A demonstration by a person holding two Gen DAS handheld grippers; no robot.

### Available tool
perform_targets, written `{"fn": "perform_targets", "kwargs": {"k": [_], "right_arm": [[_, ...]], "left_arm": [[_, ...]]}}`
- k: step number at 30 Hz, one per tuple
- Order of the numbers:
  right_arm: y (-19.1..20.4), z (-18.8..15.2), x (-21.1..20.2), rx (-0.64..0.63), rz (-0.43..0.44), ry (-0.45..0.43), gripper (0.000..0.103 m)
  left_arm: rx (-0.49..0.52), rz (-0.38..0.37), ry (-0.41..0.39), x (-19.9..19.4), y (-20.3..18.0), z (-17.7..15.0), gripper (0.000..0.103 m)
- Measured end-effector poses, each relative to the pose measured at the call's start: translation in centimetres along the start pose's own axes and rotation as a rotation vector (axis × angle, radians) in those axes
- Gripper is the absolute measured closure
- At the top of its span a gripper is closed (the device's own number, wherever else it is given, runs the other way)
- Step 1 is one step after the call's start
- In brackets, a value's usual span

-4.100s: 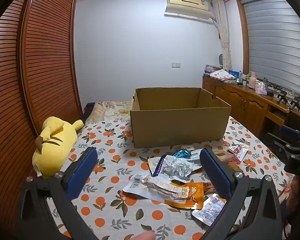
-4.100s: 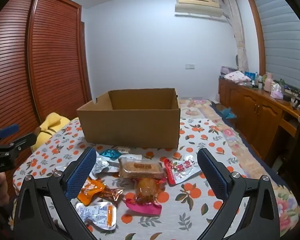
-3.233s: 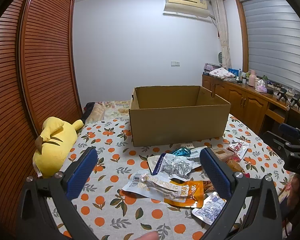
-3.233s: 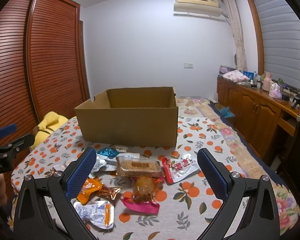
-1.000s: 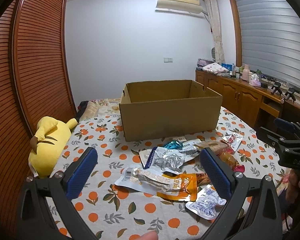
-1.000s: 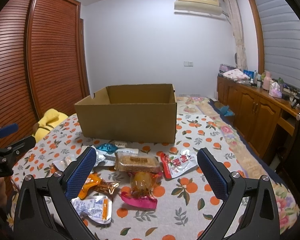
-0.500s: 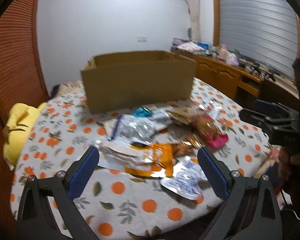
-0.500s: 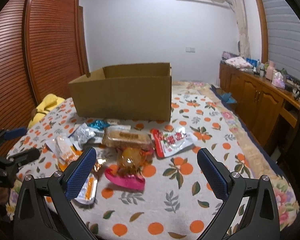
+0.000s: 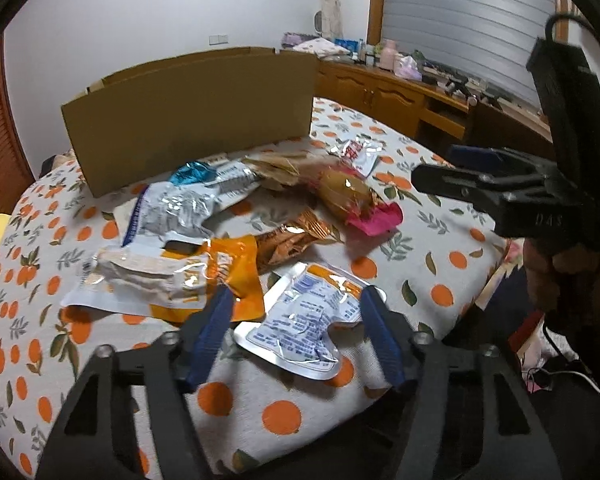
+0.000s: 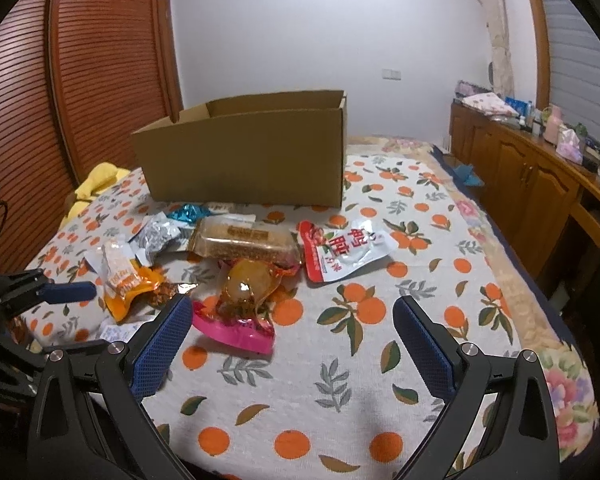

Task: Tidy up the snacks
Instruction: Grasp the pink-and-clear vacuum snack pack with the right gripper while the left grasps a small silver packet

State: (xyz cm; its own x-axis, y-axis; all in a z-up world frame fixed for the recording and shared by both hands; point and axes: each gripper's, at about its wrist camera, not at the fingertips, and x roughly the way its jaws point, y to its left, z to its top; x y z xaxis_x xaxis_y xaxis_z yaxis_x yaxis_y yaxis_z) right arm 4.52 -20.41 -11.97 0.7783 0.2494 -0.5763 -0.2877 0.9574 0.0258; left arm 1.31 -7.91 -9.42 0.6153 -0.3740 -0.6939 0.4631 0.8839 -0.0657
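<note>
The left hand-held gripper (image 9: 294,316) is closing, its released jaws flanking a silver-and-orange pouch (image 9: 302,326) lying flat near the tabletop's (image 9: 428,256) front edge, long axis running toward the cardboard box (image 9: 192,116). The right hand-held gripper (image 10: 292,340) is gaping, empty.

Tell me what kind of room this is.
Most likely a home bedroom. The snacks lie on a bed-like surface under an orange-print cover. A louvered wooden wardrobe door stands on one side, and a low wooden cabinet cluttered with household items runs under a shuttered window.
</note>
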Motion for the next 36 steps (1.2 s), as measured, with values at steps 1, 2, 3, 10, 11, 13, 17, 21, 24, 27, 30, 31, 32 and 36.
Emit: {"fn": "perform_targets", "kwargs": {"k": [1,2,3,10,11,13,17,21,24,27,30,31,32,36], "right_arm": [[0.0,0.1,0.3,-0.002,0.008,0.007,0.003],[0.0,0.1,0.4,-0.003,0.013,0.012,0.003],[0.0,0.1,0.5,-0.005,0.018,0.016,0.003],[0.1,0.2,0.7,-0.017,0.030,0.028,0.003],[0.1,0.2,0.7,-0.017,0.031,0.029,0.003],[0.1,0.2,0.6,-0.017,0.032,0.031,0.003],[0.1,0.4,0.5,-0.026,0.031,0.029,0.003],[0.3,0.4,0.4,-0.024,0.036,0.028,0.003],[0.5,0.3,0.6,-0.027,0.041,0.033,0.003],[0.9,0.3,0.9,-0.038,0.049,0.040,0.003],[1.3,0.4,1.7,-0.049,0.065,0.057,0.003],[1.4,0.4,2.1,-0.054,0.071,0.066,0.003],[1.5,0.5,2.4,-0.058,0.079,0.072,0.003],[2.1,1.0,4.3,-0.069,0.141,0.129,0.011]], "left_arm": [[0.001,-0.007,0.009,0.2,0.0,0.0,0.047],[0.002,-0.016,0.015,0.4,0.1,-0.1,0.047],[0.004,-0.026,0.026,0.6,0.1,-0.1,0.047],[0.058,-0.038,0.075,1.9,-0.4,-0.1,0.032],[0.065,-0.038,0.085,2.1,-0.4,-0.1,0.029],[0.090,-0.036,0.098,2.6,-0.5,-0.3,0.026],[0.095,-0.041,0.093,2.9,-0.3,-0.3,0.025],[0.103,-0.051,0.082,3.1,-0.1,-0.3,0.026],[0.113,-0.057,0.061,2.9,0.3,-0.5,0.035],[0.095,-0.065,0.049,2.4,1.0,-0.3,0.042],[0.069,-0.059,0.041,2.3,1.8,-0.1,0.052],[0.058,-0.062,0.037,2.2,2.2,-0.1,0.055],[0.049,-0.064,0.034,2.2,2.4,-0.1,0.057],[0.044,-0.070,0.028,2.2,2.7,-0.2,0.060]]}}
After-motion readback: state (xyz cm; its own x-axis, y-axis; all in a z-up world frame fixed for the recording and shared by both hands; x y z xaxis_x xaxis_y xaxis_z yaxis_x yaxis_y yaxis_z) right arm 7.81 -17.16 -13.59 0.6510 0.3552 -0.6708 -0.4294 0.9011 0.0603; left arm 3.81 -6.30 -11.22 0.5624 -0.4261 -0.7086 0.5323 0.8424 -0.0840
